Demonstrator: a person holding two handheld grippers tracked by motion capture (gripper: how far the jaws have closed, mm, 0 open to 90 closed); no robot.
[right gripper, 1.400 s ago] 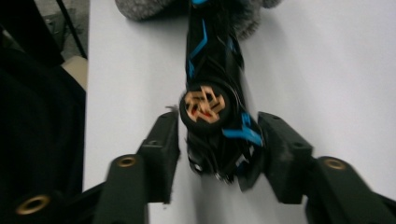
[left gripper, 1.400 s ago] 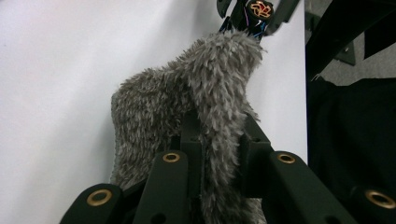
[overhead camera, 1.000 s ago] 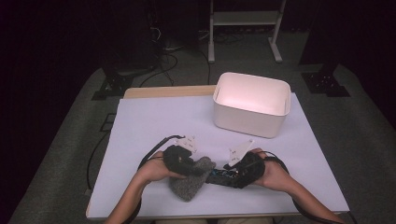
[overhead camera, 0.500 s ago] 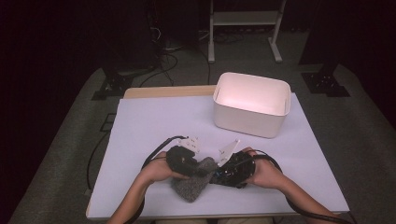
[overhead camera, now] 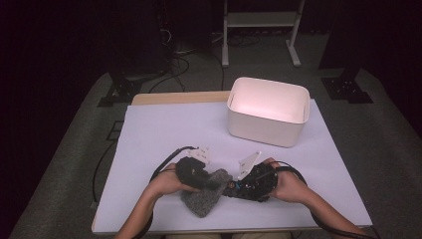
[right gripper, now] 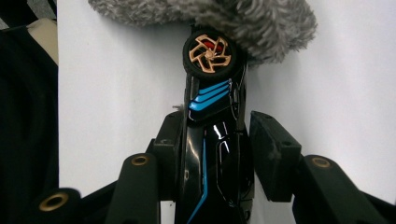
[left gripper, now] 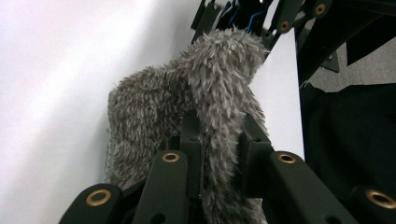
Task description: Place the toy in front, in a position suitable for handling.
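Right gripper [right gripper: 217,140], nearer shaggy cloth [left gripper: 201,98]

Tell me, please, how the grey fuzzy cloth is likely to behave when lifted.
The grey fuzzy cloth is probably floppy: it drapes and folds over the left tongs pinching it. It looks light, and its shaggy pile should resist slipping.

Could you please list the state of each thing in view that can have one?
Left tongs: shut on the grey fuzzy cloth.
Grey fuzzy cloth: bunched, one end on the white table, draped over the toy car's front.
Right tongs: jaws just been closing, shut on the toy car.
Toy car: black, turned on its side, a bronze wheel facing the camera.
White bin: upright, open, appears empty.
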